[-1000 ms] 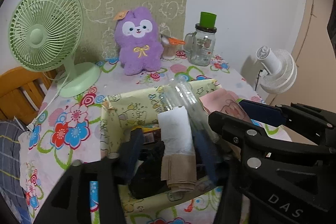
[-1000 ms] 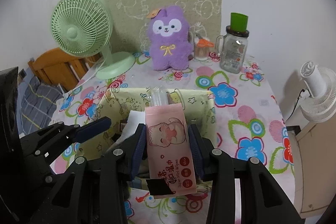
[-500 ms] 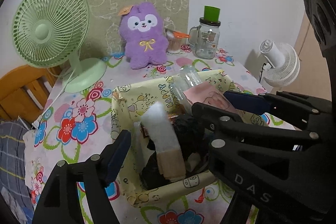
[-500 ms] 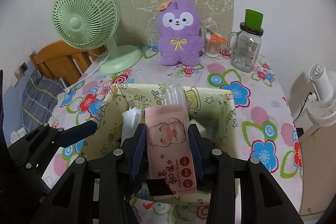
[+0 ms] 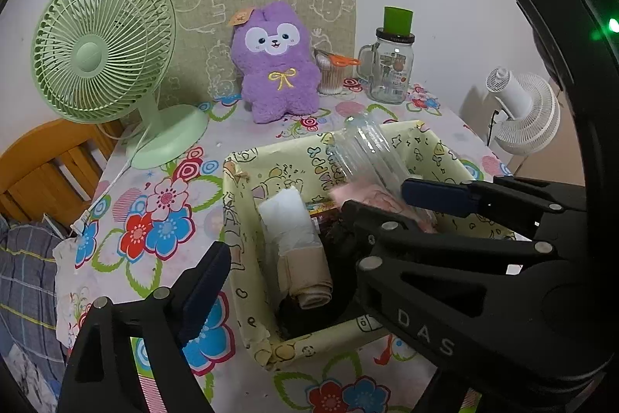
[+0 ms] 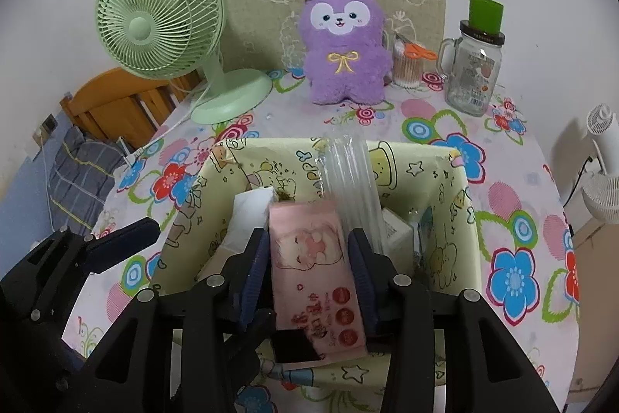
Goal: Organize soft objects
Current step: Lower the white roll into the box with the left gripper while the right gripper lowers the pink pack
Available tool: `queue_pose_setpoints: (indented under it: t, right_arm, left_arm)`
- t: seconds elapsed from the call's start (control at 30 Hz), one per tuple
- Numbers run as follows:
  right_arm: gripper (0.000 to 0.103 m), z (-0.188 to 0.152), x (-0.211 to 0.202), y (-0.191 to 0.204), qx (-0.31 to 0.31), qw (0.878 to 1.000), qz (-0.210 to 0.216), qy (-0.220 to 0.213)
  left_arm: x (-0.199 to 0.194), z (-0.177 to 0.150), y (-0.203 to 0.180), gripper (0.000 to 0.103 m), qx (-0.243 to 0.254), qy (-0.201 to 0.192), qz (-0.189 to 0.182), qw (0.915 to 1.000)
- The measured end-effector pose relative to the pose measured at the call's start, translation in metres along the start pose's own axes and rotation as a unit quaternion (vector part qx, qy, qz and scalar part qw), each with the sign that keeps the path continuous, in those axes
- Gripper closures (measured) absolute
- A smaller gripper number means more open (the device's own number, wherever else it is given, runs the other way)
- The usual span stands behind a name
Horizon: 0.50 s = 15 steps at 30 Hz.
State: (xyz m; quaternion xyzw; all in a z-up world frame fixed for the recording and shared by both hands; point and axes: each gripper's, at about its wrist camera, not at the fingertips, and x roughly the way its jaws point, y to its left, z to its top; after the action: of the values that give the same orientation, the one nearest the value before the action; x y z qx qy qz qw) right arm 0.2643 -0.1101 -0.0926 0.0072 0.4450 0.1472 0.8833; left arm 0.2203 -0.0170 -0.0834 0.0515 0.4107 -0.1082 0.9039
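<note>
The right claw [image 6: 309, 275] covered the near floor of the yellow box [image 6: 452, 188], and the dark things beneath the pink wipes pack [image 6: 309, 258] could not be made out. The bench [image 6: 514, 204] ran off-frame. Print on the glass jar [image 6: 470, 80] was too small to read.

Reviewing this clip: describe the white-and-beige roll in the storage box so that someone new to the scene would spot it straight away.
Start at the yellow cartoon-print box on the flowered tablecloth, in front of the purple plush toy. Along the box's left inner wall lies the rolled cloth. It is white at its far end and beige at its near end, unlike the clear ribbed bottle and the pink wipes pack beside it.
</note>
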Motion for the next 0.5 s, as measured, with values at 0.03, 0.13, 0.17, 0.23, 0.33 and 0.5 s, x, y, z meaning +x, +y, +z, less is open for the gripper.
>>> queue_pose_setpoints:
  t: [0.03,0.13,0.17,0.23,0.33,0.5]
  right_arm:
    - [0.040,-0.001,-0.001,-0.001,0.003,1.000,0.001,0.002]
    - [0.025,-0.004,-0.006,-0.005,0.008,1.000,0.000,-0.006]
    - [0.025,-0.006,-0.011,-0.006,0.010,1.000,-0.004,-0.018]
    - [0.025,-0.007,-0.016,-0.007,0.009,1.000,-0.009,-0.025]
    - [0.025,-0.010,-0.022,-0.010,0.009,1.000,-0.015,-0.024]
    - [0.025,-0.017,-0.033,-0.020,0.022,0.999,-0.020,-0.027]
  left_arm:
    - [-0.001,0.000,-0.001,0.014,0.001,-0.001,-0.002,1.0000]
    - [-0.005,-0.001,-0.006,0.013,0.004,-0.006,-0.008,0.9999]
    - [-0.007,-0.001,-0.008,0.013,0.005,-0.007,-0.010,0.9999]
    - [-0.009,-0.001,-0.012,0.012,0.007,-0.008,-0.010,0.9999]
    - [-0.013,-0.002,-0.018,0.012,0.012,-0.011,-0.013,0.9998]
    - [-0.018,-0.004,-0.026,0.009,0.016,-0.015,-0.017,0.9996]
